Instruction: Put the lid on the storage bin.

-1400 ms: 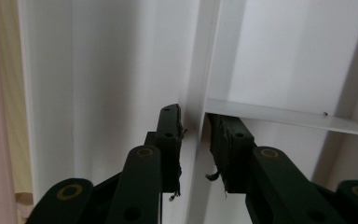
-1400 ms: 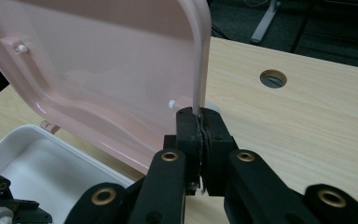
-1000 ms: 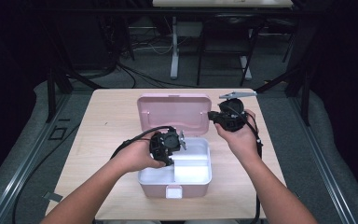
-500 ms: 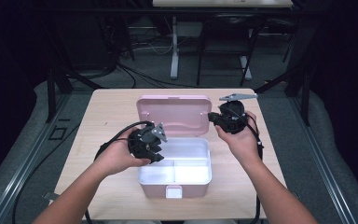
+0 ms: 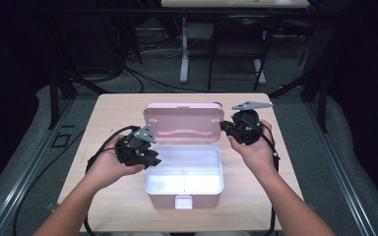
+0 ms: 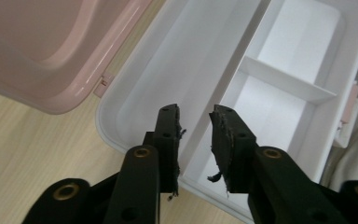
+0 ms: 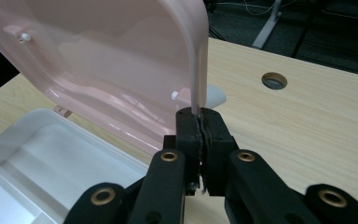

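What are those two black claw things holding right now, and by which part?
The right gripper pinches the side edge of the pink lid, keeping the box open. The left gripper holds nothing; its jaws, just closing, stand apart above the white tray.

High view is looking forward and down from above the person's side, taking in the whole table at a distance. Left gripper view is riding close, looking steeply down along its jaws into the white tray at upper right of frame. Right gripper view is looking nearly level along its jaws, very close to the pink lid. All three are sharing lid and tray.
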